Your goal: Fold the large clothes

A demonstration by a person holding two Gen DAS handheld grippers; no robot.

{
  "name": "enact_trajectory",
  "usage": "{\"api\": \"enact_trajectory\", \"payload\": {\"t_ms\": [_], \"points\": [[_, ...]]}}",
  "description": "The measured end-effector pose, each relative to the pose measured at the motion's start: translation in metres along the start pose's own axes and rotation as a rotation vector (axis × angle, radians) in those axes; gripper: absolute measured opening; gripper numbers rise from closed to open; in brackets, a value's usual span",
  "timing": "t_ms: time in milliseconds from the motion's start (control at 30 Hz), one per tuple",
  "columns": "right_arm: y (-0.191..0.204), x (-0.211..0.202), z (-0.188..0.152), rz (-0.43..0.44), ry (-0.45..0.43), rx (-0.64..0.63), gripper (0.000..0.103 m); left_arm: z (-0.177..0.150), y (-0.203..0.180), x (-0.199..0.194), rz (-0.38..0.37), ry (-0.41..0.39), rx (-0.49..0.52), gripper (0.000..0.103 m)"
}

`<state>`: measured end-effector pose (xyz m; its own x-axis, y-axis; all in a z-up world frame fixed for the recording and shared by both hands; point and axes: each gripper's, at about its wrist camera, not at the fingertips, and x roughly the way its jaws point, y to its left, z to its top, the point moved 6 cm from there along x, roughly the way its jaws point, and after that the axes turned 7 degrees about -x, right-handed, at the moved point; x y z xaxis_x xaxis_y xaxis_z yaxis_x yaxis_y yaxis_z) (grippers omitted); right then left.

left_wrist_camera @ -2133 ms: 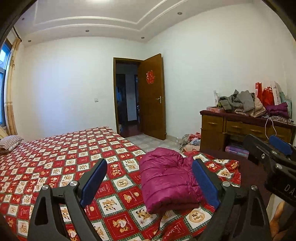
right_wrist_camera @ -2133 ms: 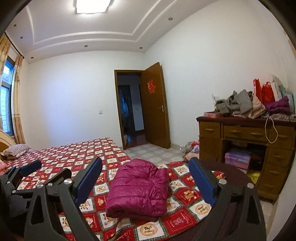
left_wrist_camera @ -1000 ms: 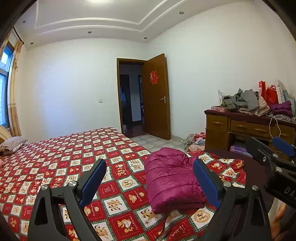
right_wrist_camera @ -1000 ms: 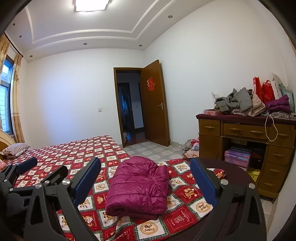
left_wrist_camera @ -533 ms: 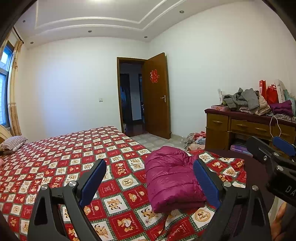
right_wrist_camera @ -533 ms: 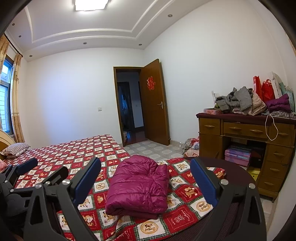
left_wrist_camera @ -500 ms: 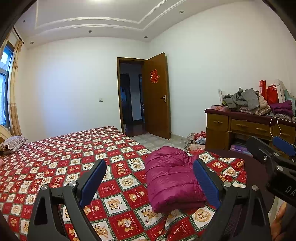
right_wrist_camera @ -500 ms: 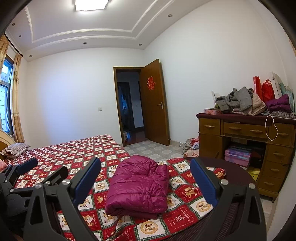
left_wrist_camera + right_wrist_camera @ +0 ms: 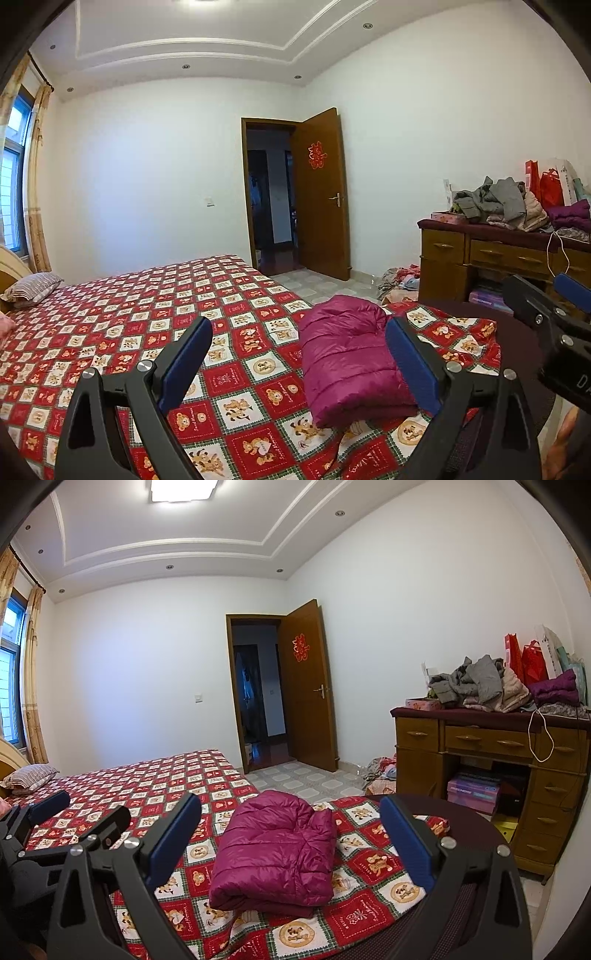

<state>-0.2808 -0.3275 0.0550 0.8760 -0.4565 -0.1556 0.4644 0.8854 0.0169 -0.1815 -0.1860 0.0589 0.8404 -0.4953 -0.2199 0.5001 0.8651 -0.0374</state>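
Both of your grippers hang above the near edge of the bed, held level and looking across the room. The left gripper [image 9: 297,352] has its blue-padded jaws spread wide and holds nothing. The right gripper [image 9: 290,829] is the same: jaws wide apart, empty.

Just beyond them lies the magenta puffer jacket [image 9: 275,853], folded into a thick, rounded bundle on the quilt near the bed's foot corner. From the right wrist view it sits between your jaws; from the left wrist view it sits to the right of centre, partly behind the right-hand pad. Neither gripper touches it.

The fold looks finished, or nearly so. If you tidy it, press down gently from the top, since padded fabric like this tends to spring back open. Pinch only the loose top layer, and keep the bundle away from the bed's edge, where it could slide off.

The red patchwork quilt [image 9: 147,306], printed with cartoon bears, covers the whole bed. A striped pillow [image 9: 33,288] rests at the far left end.

Farther off, a wooden dresser [image 9: 487,746] stands on the right, piled with unfolded clothes [image 9: 476,685] and red bags. More garments lie on the tiled floor beside it. An open wooden door [image 9: 321,192] breaks the white far wall.
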Motion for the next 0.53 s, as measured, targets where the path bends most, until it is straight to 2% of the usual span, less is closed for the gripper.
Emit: {"api": "enact_trajectory", "payload": {"t_ms": [100,333,533], "points": [[-0.0002,-0.0007,0.0008,-0.002,-0.001,0.000,0.100,-0.0001,0.0012,0.0006,0.001,0.001,-0.001,0.095],[0.0000,0.0001,0.0010,0.003,0.010,-0.003,0.100,0.0023,0.0039,-0.0031,0.043,-0.052,0.023,0.095],[0.0010,0.0032,-0.0004,0.005,0.023,-0.004,0.100,0.0024,0.0066,0.0011,0.027,-0.024,0.010,0.095]]}}
